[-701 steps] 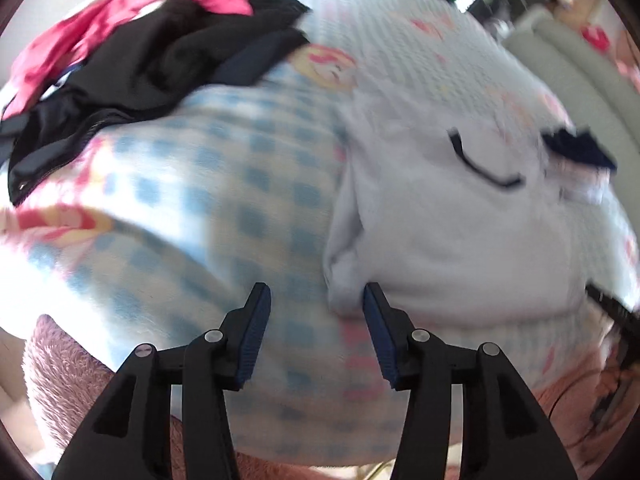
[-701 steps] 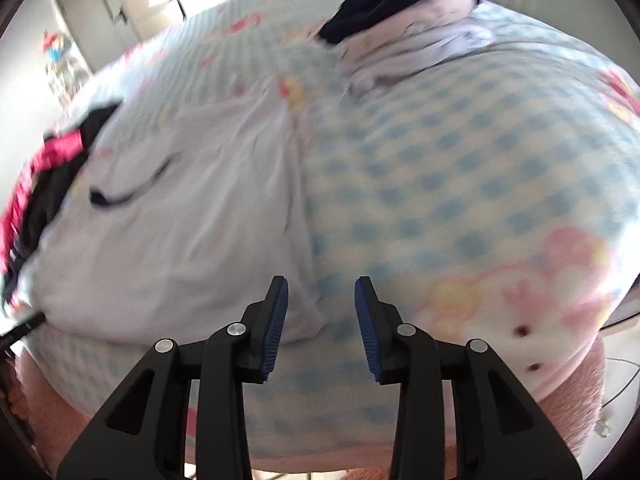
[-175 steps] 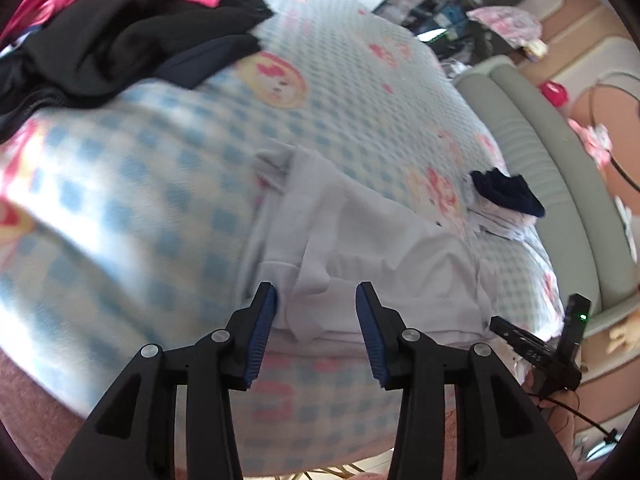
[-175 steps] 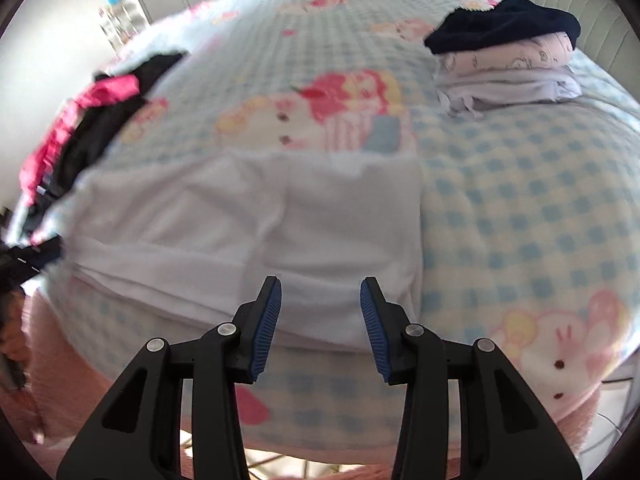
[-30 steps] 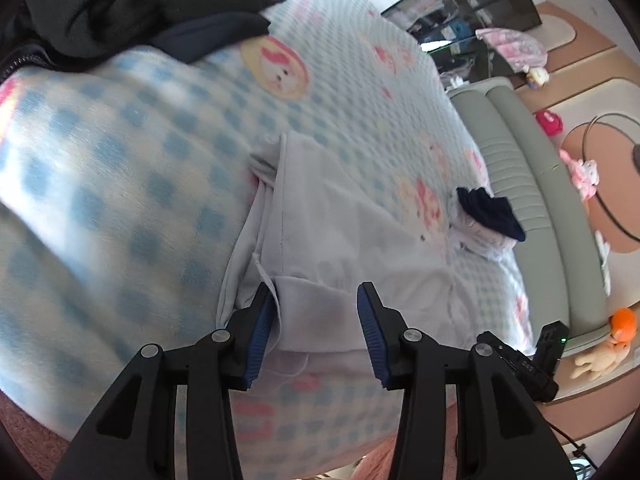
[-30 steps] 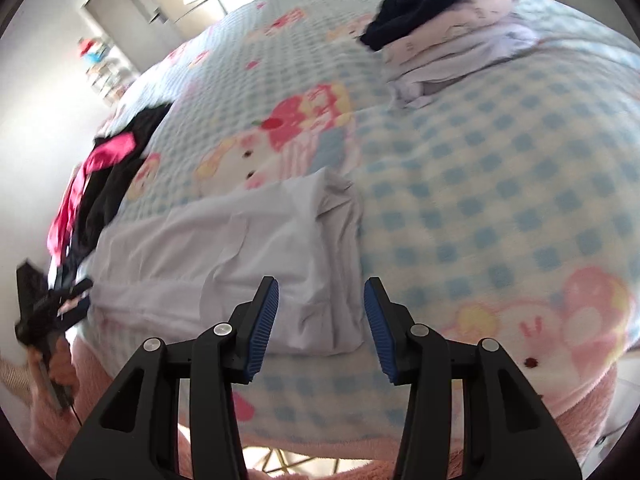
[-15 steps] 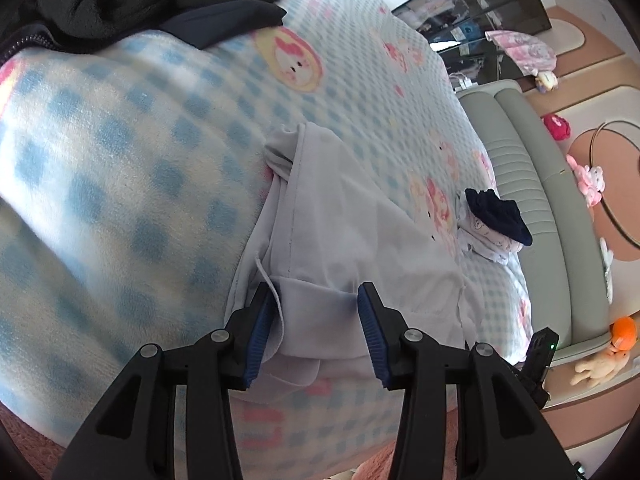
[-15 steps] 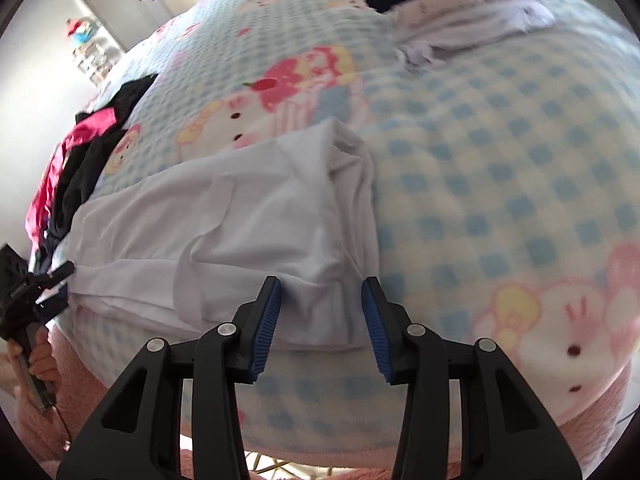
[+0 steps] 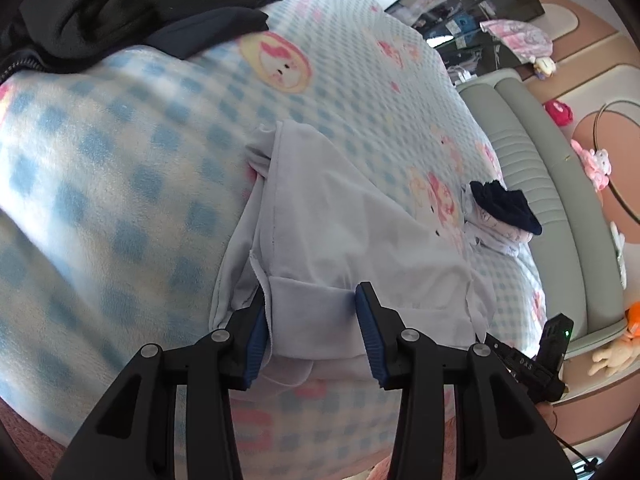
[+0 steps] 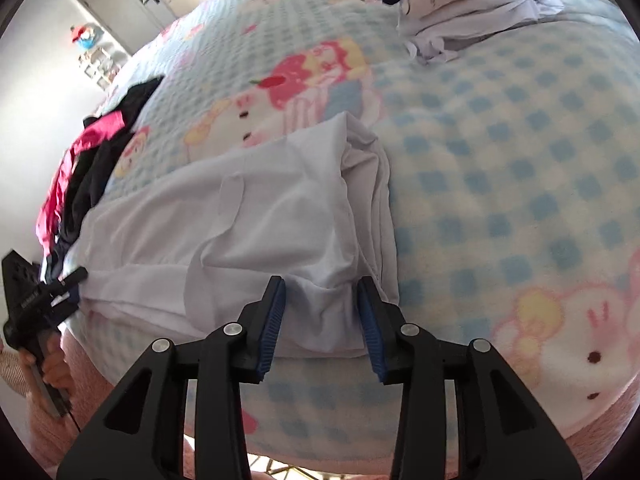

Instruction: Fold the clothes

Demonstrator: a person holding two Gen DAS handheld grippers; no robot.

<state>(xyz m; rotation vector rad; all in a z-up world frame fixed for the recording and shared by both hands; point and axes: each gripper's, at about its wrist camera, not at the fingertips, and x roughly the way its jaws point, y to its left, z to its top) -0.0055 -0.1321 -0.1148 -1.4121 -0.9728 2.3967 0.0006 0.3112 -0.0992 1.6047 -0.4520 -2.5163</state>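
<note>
A white garment (image 9: pixel 340 216) lies folded into a long strip along the near edge of the bed. In the left wrist view my left gripper (image 9: pixel 310 320) straddles the strip's near left corner. Its jaws are closing, with a flat fold of cloth between the pads. In the right wrist view the same garment (image 10: pixel 260 208) ends at my right gripper (image 10: pixel 320 312). Those jaws are closing too, and the cloth bunches into creases between the pads. Each view shows the other gripper at the strip's far end.
The bed carries a blue-checked cartoon blanket (image 9: pixel 100 200). A heap of black and pink clothes (image 9: pixel 120 4) lies at the far left. A small stack of folded clothes (image 10: pixel 468 12) with a navy piece on top sits at the far right. A grey-green padded headboard (image 9: pixel 560 200) runs beyond it.
Both grippers' jaws have narrowed around the garment's near corners. At the right gripper the cloth has gathered into creases. Neither hand has shifted noticeably.
</note>
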